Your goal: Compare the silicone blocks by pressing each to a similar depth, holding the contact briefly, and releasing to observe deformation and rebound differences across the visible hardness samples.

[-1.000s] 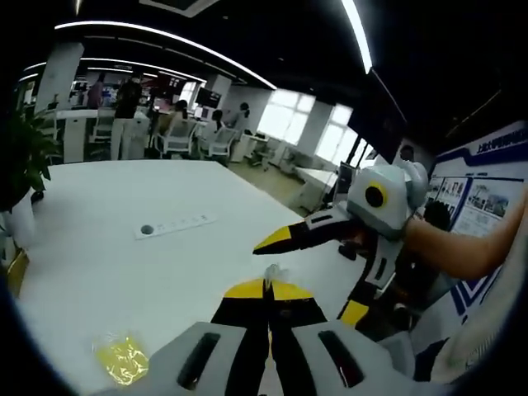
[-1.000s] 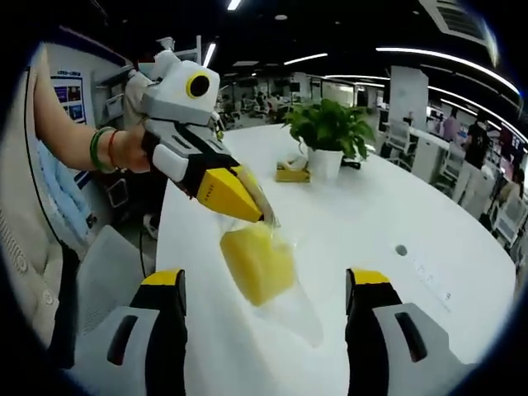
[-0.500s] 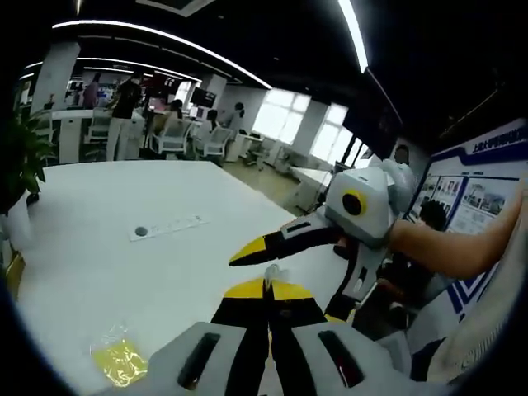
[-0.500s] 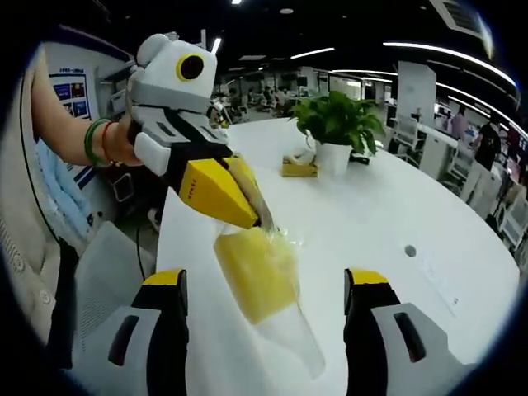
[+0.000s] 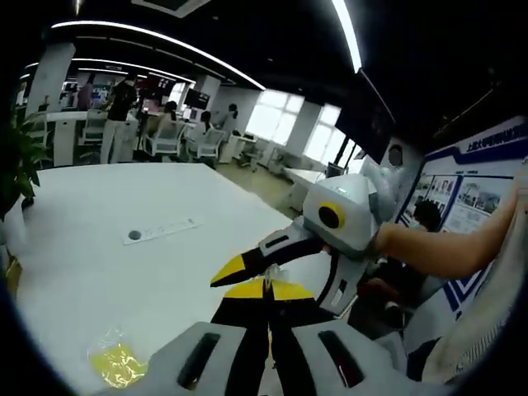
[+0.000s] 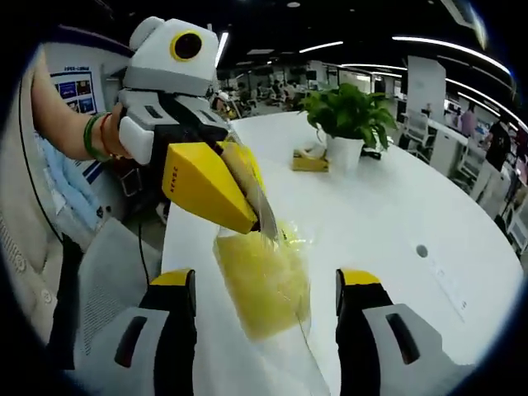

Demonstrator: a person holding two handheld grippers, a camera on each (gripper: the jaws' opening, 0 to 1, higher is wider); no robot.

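A yellow silicone block hangs in a clear plastic bag above the white table. My left gripper comes in from the left of the right gripper view, shut on the top of that bag. My right gripper is open, and the block hangs between its two jaws without touching either. In the left gripper view my left gripper is shut at the bottom, with one yellow finger of the right gripper just above it. Another bagged yellow block lies on the table.
A potted plant and a small yellow box stand further along the table. A flat socket strip is set into the tabletop. A grey chair sits by the table edge. People and office chairs are far behind.
The left gripper and the bagged block have come closer to the right gripper, so the block now hangs deeper between its jaws. The right jaws have narrowed slightly.
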